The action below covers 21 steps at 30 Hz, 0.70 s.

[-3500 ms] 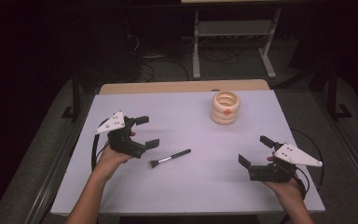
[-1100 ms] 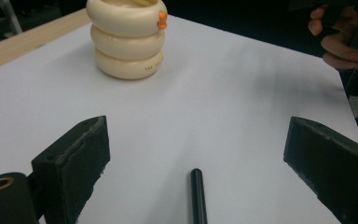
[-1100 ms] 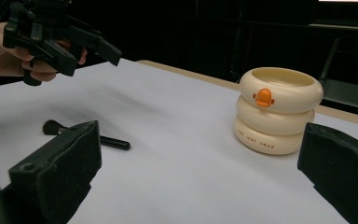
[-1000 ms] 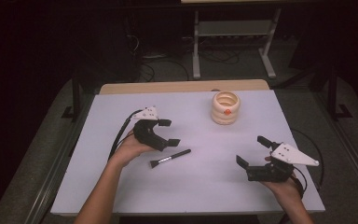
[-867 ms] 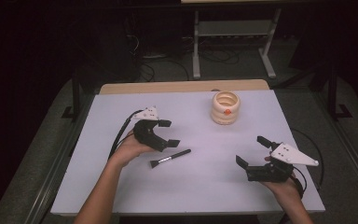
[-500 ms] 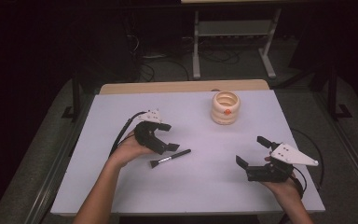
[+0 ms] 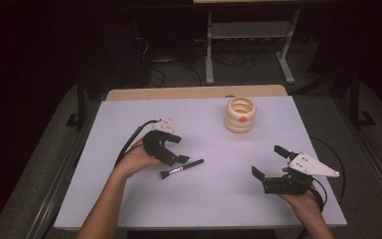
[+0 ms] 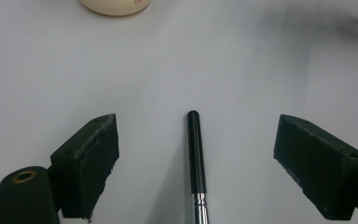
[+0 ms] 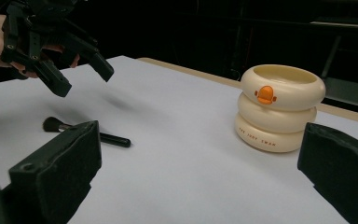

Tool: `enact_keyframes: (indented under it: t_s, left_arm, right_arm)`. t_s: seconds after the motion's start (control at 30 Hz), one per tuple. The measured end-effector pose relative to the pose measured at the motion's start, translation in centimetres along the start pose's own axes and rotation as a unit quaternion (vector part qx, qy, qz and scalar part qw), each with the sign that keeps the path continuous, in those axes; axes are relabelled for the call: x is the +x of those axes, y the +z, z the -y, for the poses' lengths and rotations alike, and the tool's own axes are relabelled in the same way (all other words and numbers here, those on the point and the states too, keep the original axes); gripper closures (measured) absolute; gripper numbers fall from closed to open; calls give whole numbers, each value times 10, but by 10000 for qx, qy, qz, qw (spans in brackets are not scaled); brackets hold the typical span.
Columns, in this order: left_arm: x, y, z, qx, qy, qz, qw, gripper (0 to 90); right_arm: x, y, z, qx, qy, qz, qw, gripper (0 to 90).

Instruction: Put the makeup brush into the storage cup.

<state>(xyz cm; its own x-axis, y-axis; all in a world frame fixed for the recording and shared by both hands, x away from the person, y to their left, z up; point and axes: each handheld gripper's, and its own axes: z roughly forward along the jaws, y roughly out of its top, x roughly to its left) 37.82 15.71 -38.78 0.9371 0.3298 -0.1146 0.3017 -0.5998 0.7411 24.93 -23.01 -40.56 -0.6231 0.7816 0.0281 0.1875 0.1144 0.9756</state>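
Dark floor and cables sit behind the white table (image 7: 129, 199), which fills the middle of the high view.

At the left of the middle, the left gripper (image 7: 175, 149) hangs just above the table, held by a hand that comes in from the bottom. Its jaws are apart and grip nothing, though they have just been closing a little. The brush (image 7: 181, 169) lies flat on the table right below it, with its bristles toward the lower left and its black handle toward the upper right. In the left gripper view the handle (image 8: 196, 154) lies between the two jaws, touching neither one (there is white table on both sides of it).

Right of the middle and higher up stands the cream pot (image 7: 240, 114), made of stacked rings with a small orange duck on the front. It is well apart from the brush.

At the lower right, the right gripper (image 7: 268, 162) is held over the table near the edge. Its jaws stand wide apart with nothing between them. In the right gripper view the pot (image 9: 279, 107) stands upright at the right.
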Motion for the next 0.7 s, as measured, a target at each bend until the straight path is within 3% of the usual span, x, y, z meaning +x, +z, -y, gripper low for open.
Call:
enact_keyframes:
  t_s: [0.27, 0.57, 0.7]
  left_arm:
    - [-3, 3, 0, 429, 19, -34, 9991, 152]
    - [-3, 5, 1, 633, 72, 56, 9980, 188]
    - [-3, 5, 1, 716, -3, 50, 9974, 196]
  right_arm:
    - [0, 0, 1, 41, 14, 21, 10000, 0]
    - [0, 1, 1, 44, -54, 34, 10000, 0]
    - [0, 1, 1, 45, -55, 30, 10000, 0]
